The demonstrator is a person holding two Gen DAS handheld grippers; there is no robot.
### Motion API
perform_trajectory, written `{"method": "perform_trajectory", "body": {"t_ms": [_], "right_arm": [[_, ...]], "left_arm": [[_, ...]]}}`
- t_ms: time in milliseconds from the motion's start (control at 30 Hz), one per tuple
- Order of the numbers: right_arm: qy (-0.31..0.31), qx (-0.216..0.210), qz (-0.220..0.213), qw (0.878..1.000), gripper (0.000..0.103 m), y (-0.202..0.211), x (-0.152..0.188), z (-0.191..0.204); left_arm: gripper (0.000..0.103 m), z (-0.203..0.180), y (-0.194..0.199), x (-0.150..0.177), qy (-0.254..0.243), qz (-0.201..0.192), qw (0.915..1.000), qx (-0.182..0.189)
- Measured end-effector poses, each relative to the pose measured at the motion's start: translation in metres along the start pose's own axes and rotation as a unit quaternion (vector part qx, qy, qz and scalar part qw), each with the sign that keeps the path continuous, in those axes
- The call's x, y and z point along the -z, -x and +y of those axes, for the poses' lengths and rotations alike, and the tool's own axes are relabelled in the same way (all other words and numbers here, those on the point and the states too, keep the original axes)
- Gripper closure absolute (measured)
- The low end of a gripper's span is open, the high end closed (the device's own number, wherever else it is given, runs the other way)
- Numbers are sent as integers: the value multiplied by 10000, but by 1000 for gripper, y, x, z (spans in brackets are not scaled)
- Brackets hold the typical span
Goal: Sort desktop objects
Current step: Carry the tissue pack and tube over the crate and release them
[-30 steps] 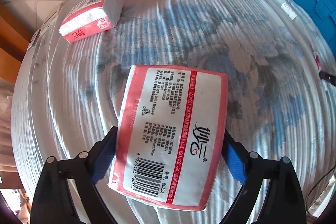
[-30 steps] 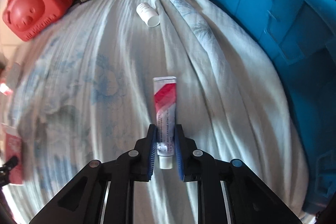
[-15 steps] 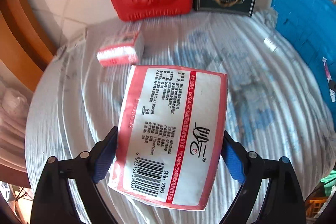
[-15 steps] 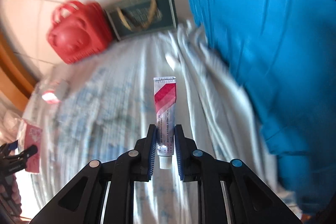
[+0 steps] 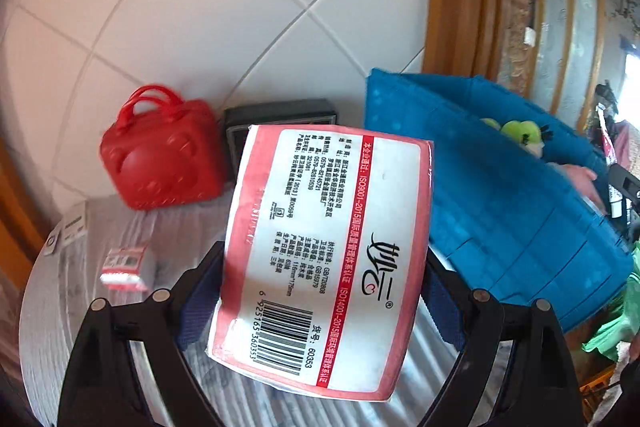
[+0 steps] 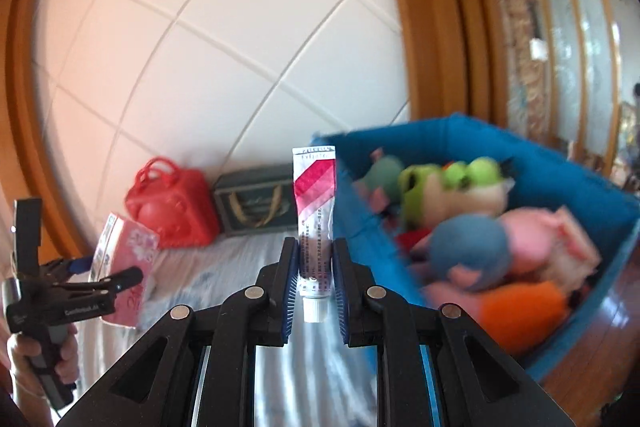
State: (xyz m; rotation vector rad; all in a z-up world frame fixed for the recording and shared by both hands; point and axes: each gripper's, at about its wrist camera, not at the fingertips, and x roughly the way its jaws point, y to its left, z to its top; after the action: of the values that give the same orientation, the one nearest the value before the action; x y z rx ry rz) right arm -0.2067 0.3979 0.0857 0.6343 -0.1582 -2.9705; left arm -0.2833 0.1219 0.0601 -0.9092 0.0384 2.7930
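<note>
Gripping a red-and-white tissue pack (image 5: 326,259) across its width, the left gripper (image 5: 324,291) is holding its jaws spread wide with both blue pads pressing on the pack's sides — barcode face turned toward the camera, the pack hanging in the air above the striped cloth (image 5: 80,291) on the table. Clamping down nearly shut, the right gripper (image 6: 314,283) is pinching a slim red-and-white tube (image 6: 315,211) near its cap end, tube standing upright with the white cap pointing down between the pads. Sitting against the tiled wall (image 5: 208,7) are a red handbag (image 5: 162,151) and, just beside it, a dark gift bag (image 6: 256,199). A second small tissue pack (image 5: 124,263) is lying on the cloth at left, blurred. To the right a blue fabric bin (image 6: 560,163) is holding soft toys — a green frog toy (image 6: 452,183), blue, pink and orange ones, all blurred. In the right wrist view a hand (image 6: 44,359) is gripping the left gripper's handle at far left, the pack showing its pink face there.
</note>
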Motion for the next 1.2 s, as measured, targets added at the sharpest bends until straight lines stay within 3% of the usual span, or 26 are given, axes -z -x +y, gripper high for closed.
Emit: {"method": "perform_trajectory", "body": {"t_ms": [200, 467, 800, 1000, 1033, 1100, 1167, 1200], "right_arm": [[72, 673, -152, 9976, 86, 16, -22, -69], [-152, 1248, 50, 9921, 86, 1, -21, -147], [-252, 1463, 234, 9886, 86, -16, -14, -184], [-327, 1560, 311, 9867, 85, -26, -11, -195], [-341, 1561, 309, 9867, 83, -26, -11, -196], [-409, 1504, 266, 9874, 65, -23, -11, -197], [-426, 1514, 210, 9873, 23, -20, -12, -197], [-407, 1561, 156, 9868, 14, -17, -12, -195]], "left_arm": [[13, -112, -4, -57, -495, -542, 9947, 720], [13, -230, -26, -86, -1138, -504, 9845, 1233], [12, -286, -50, -83, -1624, -356, 9752, 1464], [8, -291, -43, -80, -1768, -600, 9708, 1509], [8, -293, -41, -81, -1786, -701, 9709, 1435], [7, -292, -34, -82, -1777, -863, 9704, 1391], [7, -288, -27, -83, -1690, -965, 9705, 1424], [7, -286, -24, -84, -1647, -1009, 9709, 1419]]}}
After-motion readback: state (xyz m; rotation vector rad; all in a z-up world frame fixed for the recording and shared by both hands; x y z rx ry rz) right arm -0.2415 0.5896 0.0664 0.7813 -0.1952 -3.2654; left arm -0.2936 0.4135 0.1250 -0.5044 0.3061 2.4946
